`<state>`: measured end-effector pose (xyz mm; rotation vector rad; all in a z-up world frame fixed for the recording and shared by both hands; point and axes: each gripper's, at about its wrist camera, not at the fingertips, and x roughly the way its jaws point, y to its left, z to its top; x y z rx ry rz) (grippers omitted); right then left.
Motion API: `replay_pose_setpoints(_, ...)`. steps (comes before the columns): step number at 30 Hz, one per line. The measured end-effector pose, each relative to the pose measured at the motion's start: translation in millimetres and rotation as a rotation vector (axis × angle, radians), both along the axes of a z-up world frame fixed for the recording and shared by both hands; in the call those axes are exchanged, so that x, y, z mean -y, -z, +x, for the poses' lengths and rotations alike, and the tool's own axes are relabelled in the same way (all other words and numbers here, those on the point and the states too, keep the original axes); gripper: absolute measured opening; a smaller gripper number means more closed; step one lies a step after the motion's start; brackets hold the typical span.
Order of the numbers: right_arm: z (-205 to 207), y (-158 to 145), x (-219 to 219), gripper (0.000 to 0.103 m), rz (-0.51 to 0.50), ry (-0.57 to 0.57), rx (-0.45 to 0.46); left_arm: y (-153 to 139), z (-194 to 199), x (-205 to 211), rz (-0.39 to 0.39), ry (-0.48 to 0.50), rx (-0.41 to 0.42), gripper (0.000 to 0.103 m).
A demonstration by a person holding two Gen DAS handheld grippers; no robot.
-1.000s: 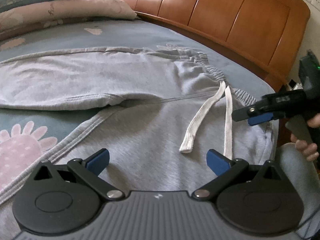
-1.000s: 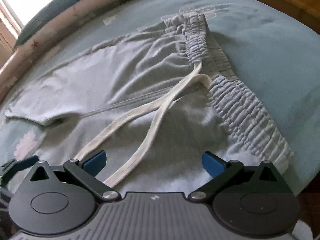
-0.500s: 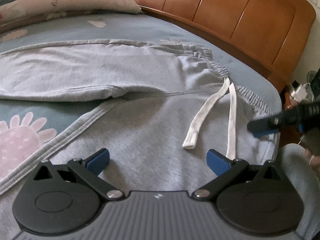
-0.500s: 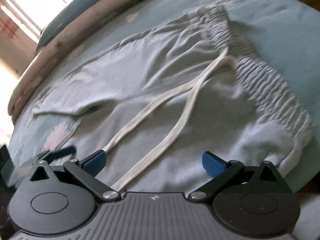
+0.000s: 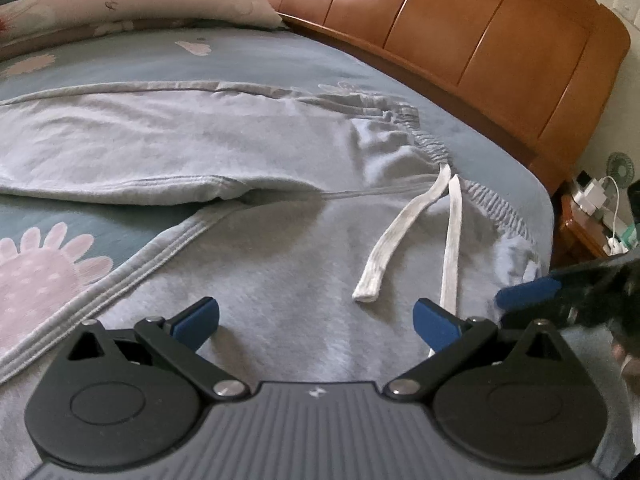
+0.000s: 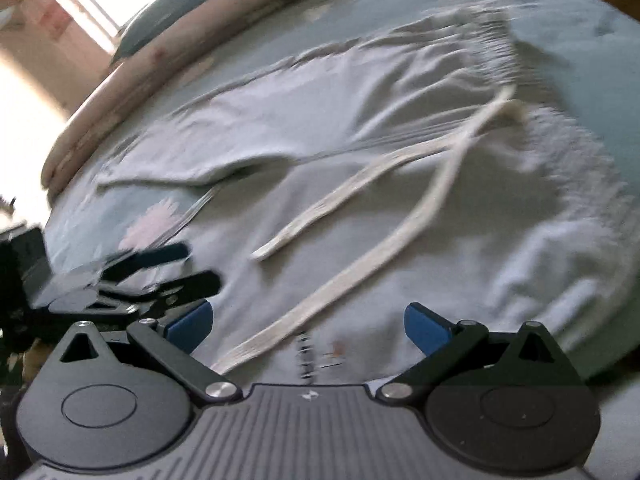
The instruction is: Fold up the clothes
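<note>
Here, grey sweatpants [image 5: 280,248] lie spread flat on a blue-sheeted bed [image 5: 280,60], filling the centre of both views, white drawstring [image 5: 404,240] right of centre. The left hand-held gripper [image 5: 316,316] sits at bottom centre, blue pads wide apart, empty. The right hand-held gripper [image 6: 306,320] likewise gapes empty. A wooden headboard [image 5: 460,32] crosses the upper right.

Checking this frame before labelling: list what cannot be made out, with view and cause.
- Trousers leg ends: left wrist view, cut off by the left edge.
- Drawstring longer end: left wrist view, hidden behind the left gripper.
- Waistband: right wrist view, motion blur smears its gathers.
- Right gripper: left wrist view, blurred and cut off by the right edge.
</note>
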<state>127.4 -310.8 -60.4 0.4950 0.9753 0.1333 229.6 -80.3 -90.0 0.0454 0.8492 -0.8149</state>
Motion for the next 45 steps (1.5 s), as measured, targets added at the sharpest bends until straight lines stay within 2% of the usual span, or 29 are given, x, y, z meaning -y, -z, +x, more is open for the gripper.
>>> replay_pose_setpoints(3, 1.1, 9.7, -11.4, 0.103, -0.016, -0.038, -0.034, 0.3, 0.6, 0.1, 0.009, -0.006, -0.001, 0.102)
replay_pose_setpoints(8, -4.4, 5.0, -8.0, 0.103, -0.030, -0.033, -0.044, -1.2, 0.6, -0.7, -0.001, -0.006, -0.005, 0.102)
replay_pose_setpoints(12, -3.5, -6.5, -11.8, 0.103, -0.119, -0.042, 0.028, 0.0, -1.1, 1.1, 0.006, 0.006, -0.002, 0.102)
replay_pose_setpoints(16, 6.9, 7.1, -12.8, 0.103, -0.249, -0.035, 0.008, 3.6, -1.6, 4.6, 0.028, 0.013, 0.002, 0.102)
replay_pose_setpoints(20, 5.6, 23.6, -14.1, 0.103, -0.298, -0.039, 0.018, 6.1, -1.5, 6.4, 0.034, 0.016, 0.006, 0.102)
replay_pose_setpoints(26, 0.8, 30.7, -27.2, 0.103, -0.411, -0.105, 0.039, 10.4, -1.6, 8.0, 0.031, 0.024, 0.026, 0.102)
replay_pose_setpoints(31, -3.2, 31.3, -28.0, 0.103, -0.406, -0.079, 0.067, 12.2, -1.9, 9.2, 0.029, 0.021, 0.032, 0.102)
replay_pose_setpoints(36, -9.0, 32.9, -31.2, 0.103, -0.428, -0.075, 0.105, 14.1, -0.6, -2.2, -0.062, -0.035, -0.004, 0.102)
replay_pose_setpoints(38, -12.2, 34.5, -30.8, 0.103, -0.433, -0.081, 0.133, 13.9, -0.5, -2.3, -0.066, -0.047, -0.008, 0.102)
replay_pose_setpoints(43, -15.5, 28.9, -20.4, 0.103, -0.400, -0.100, 0.160, 12.9, -7.3, 13.6, 0.034, -0.044, 0.044, 0.102)
replay_pose_setpoints(45, -18.0, 20.2, -11.9, 0.100, -0.368, -0.112, 0.195, 13.5, -9.9, 18.6, 0.072, -0.038, 0.065, 0.102)
